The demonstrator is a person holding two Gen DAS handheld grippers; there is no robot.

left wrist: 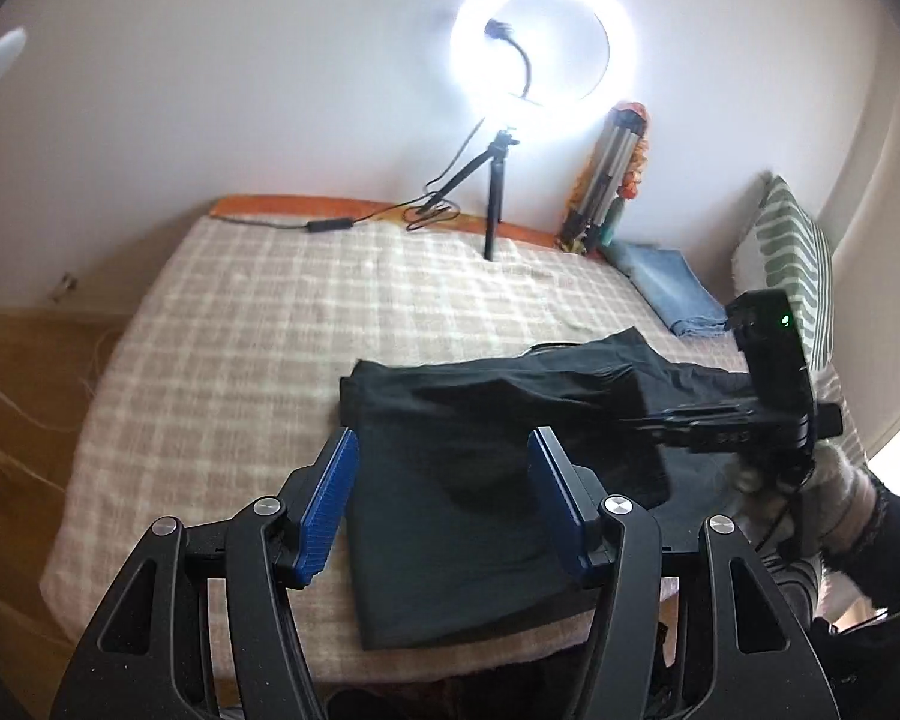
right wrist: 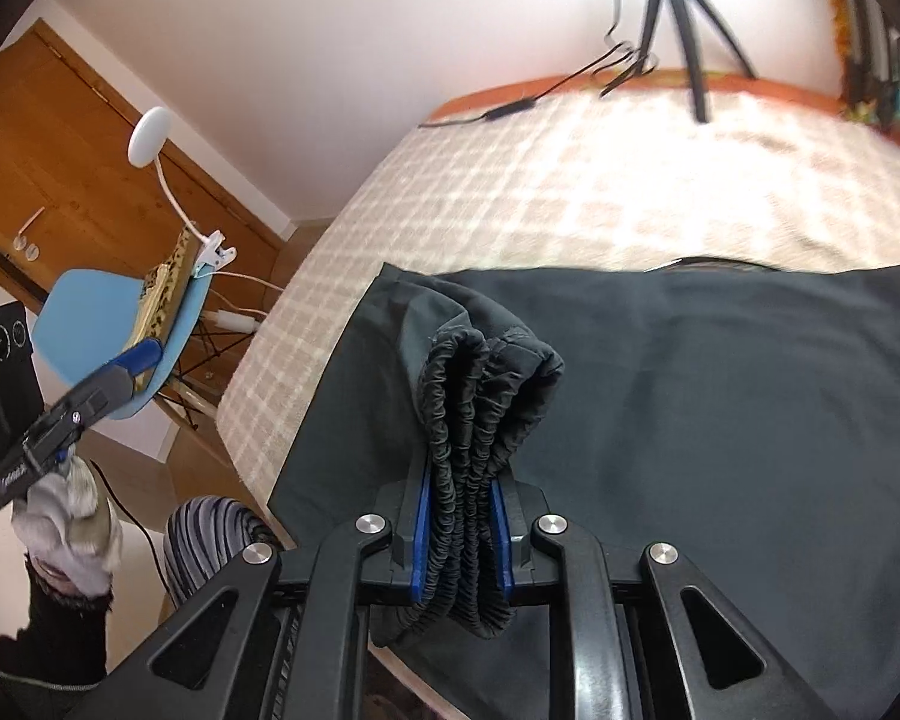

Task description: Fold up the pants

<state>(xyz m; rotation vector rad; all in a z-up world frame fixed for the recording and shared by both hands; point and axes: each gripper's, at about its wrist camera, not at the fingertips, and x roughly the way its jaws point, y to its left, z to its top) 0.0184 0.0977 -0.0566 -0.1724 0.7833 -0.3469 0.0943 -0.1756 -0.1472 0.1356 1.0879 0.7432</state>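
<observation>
Black pants held at the waistband over the checked bed

The right gripper [right wrist: 461,516] is clamped tight on the bunched elastic waistband [right wrist: 486,396], lifting it above the black pants [right wrist: 720,396] spread on the bed [left wrist: 222,324]. The left gripper [left wrist: 444,480] hangs with its 2 blue pads [left wrist: 324,504] wide apart, gripping nothing. Folded jeans [left wrist: 672,294] lie toward 2 o'clock.

The black pants [right wrist: 690,396] lie spread flat at the near edge of the bed [right wrist: 570,180], their gathered elastic waistband [right wrist: 480,396] bunched and lifted above the fabric.
</observation>
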